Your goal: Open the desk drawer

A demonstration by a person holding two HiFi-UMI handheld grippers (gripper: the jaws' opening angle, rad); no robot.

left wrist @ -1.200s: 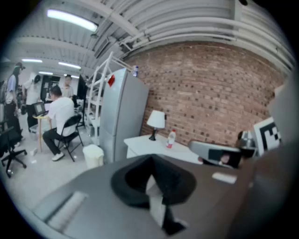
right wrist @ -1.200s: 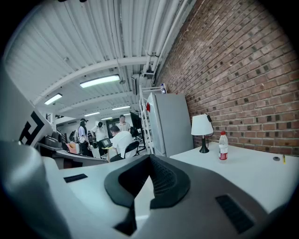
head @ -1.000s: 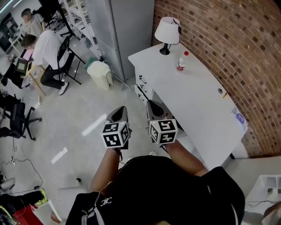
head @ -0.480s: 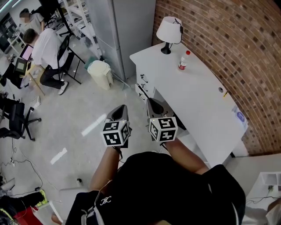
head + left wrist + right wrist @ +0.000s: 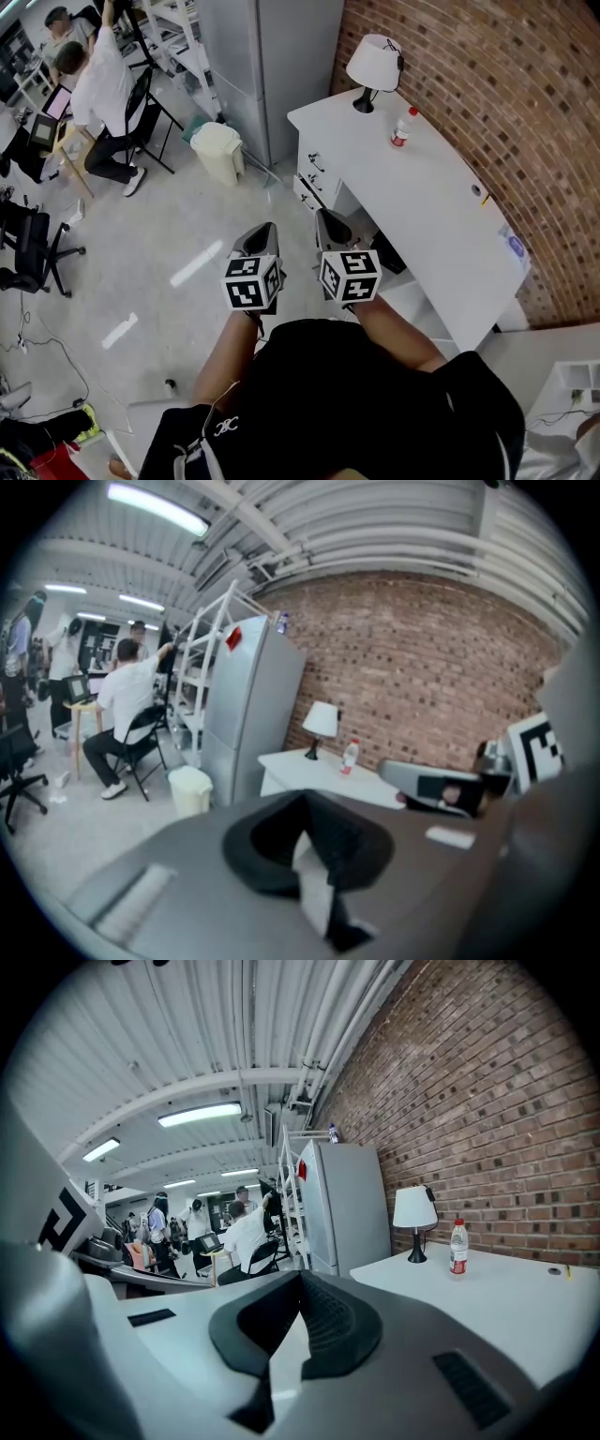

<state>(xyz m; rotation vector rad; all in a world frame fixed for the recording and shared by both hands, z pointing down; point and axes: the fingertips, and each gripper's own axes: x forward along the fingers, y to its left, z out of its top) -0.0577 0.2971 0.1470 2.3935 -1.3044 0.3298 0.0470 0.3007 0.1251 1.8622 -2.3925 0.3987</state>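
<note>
The white desk (image 5: 427, 211) runs along the brick wall, and its drawer stack (image 5: 314, 176) with small dark handles faces the floor at the near-left end. My left gripper (image 5: 260, 232) and right gripper (image 5: 326, 221) are held side by side over the floor, short of the drawers and touching nothing. Both are shut and hold nothing. In the left gripper view the left gripper (image 5: 306, 801) has its jaws closed, with the desk (image 5: 309, 772) ahead. In the right gripper view the right gripper (image 5: 300, 1281) has its pads meeting, beside the desk top (image 5: 497, 1302).
A white lamp (image 5: 371, 64) and a water bottle (image 5: 402, 127) stand on the desk. A grey cabinet (image 5: 272, 66) and a pale bin (image 5: 217, 152) stand left of the desk. A seated person (image 5: 98, 94) and a black office chair (image 5: 28, 248) are at the far left.
The view has shifted toward the desk, and the drawers lie a little closer to both grippers. Both grippers stay shut and side by side.
</note>
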